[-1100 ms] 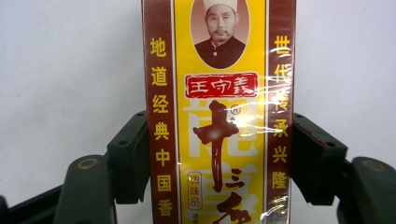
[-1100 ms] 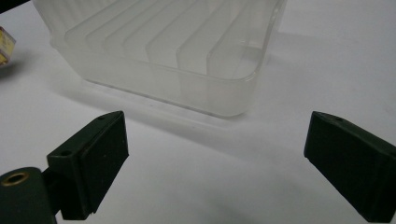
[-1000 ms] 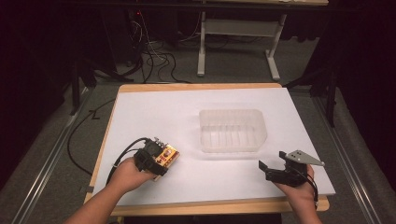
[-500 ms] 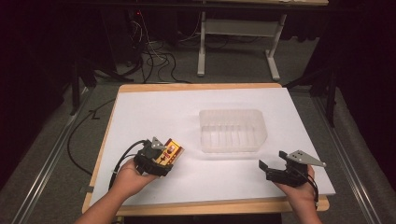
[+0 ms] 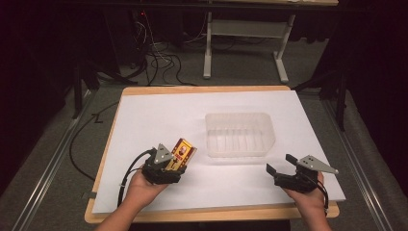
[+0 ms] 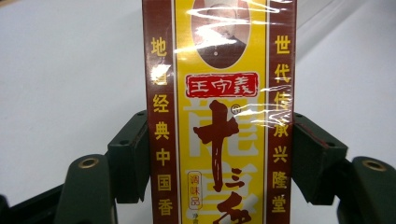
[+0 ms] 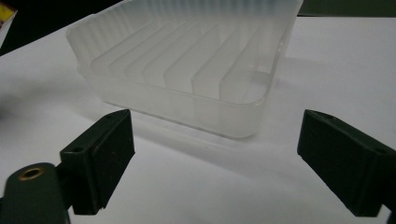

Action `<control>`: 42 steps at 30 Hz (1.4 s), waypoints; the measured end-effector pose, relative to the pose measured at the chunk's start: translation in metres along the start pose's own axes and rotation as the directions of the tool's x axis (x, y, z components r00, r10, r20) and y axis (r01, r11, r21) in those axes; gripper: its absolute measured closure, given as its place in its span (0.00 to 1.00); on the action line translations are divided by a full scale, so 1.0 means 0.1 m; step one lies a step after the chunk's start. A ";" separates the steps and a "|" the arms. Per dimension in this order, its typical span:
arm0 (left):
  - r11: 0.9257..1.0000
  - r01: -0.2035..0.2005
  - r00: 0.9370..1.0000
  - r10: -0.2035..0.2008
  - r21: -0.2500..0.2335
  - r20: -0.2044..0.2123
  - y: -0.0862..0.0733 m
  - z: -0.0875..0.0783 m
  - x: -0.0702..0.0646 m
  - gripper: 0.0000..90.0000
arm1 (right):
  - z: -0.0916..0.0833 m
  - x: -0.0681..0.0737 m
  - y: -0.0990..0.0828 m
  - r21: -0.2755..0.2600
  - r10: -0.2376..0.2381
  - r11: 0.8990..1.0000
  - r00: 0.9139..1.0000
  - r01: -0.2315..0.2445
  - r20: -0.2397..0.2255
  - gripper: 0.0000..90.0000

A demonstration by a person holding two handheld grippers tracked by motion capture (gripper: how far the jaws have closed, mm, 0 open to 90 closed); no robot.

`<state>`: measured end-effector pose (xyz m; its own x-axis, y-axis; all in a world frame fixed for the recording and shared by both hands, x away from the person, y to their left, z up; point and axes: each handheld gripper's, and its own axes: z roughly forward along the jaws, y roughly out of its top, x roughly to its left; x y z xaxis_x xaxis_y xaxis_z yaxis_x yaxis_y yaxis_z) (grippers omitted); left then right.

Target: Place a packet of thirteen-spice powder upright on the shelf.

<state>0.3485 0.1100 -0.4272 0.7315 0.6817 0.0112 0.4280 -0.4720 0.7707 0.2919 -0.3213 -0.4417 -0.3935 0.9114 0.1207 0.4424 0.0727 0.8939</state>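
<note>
Clamping a yellow and maroon printed cardboard box (image 6: pixel 219 112) wrapped in glossy film, the left gripper (image 6: pixel 219 154) presses its jaws on both long sides; the box's top and bottom run out of frame. Ahead of the right gripper (image 7: pixel 215 158), whose jaws stand wide apart, sits a ribbed translucent plastic tub (image 7: pixel 187 65), untouched.

This looks like a lab or recording room, dim but for the lit work spot. A wooden surface (image 5: pixel 211 214) carries a plain white sheet (image 5: pixel 159 120) as its top. Beyond its far edge loose black cables (image 5: pixel 159 57) tangle on grey carpet (image 5: pixel 53 144), beside the white frame of a desk (image 5: pixel 243 45). Metal rails (image 5: pixel 43 175) run along the floor at left and right.
</note>
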 end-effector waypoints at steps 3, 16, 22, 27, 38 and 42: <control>0.996 0.021 1.000 -0.019 -0.090 0.015 0.01 -0.01 -0.10 0.36 | 0.00 0.04 0.01 -0.006 -0.022 1.000 1.000 0.022 -0.007 0.16; 0.972 0.104 0.992 -0.086 -0.212 0.091 0.14 0.16 -0.29 0.36 | 0.01 0.17 0.03 -0.027 -0.089 0.996 0.996 0.088 -0.030 0.18; 0.968 0.103 0.991 -0.079 -0.230 0.109 0.10 0.16 -0.35 0.36 | 0.05 0.25 0.06 -0.041 -0.104 0.994 0.993 0.101 -0.056 0.19; 0.966 0.066 0.994 -0.042 -0.251 0.100 0.07 0.15 -0.37 0.36 | 0.10 0.42 0.15 -0.045 -0.125 0.992 0.989 0.122 -0.079 0.19; 0.961 0.076 0.995 -0.058 -0.265 0.075 0.05 0.07 -0.31 0.36 | 0.36 0.72 0.49 -0.053 -0.130 0.991 0.983 0.124 -0.133 0.20; 0.962 0.080 0.996 -0.065 -0.262 0.066 0.04 0.04 -0.28 0.36 | 0.52 0.83 0.66 -0.071 -0.118 0.992 0.980 0.108 -0.158 0.20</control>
<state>0.3318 0.0866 -0.4276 0.7356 0.6725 -0.0808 0.3310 -0.2529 0.9091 0.3305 -0.2197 -0.3954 -0.5648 0.8212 0.0812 0.3394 0.1414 0.9300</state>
